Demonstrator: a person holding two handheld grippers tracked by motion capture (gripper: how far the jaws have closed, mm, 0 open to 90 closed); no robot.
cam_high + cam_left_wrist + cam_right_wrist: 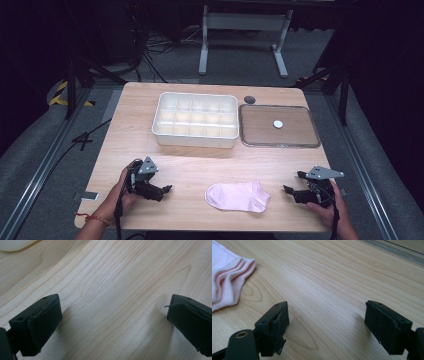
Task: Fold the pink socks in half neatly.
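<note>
Two claws sit low in the high view, and I read them from left to right. At lower left my left claw rests just above the worktop, pointing toward the centre; in the left gripper view its jaws stand wide apart with only bare wood grain between them, and a pale rounded edge of the white tray peeks in at the upper left corner. Between the two claws, low in the centre of the high view, lies the pink sock, flat on the worktop and apart from both claws. Above it, in the middle of the frame, stands the white tray with its grid of compartments, and just to its right a shallow clear lid with a small white disc on it. At lower right my right claw points toward the sock; in the right gripper view its jaws gape wide over bare wood, with the sock's ribbed cuff at the upper left, not touched.
</note>
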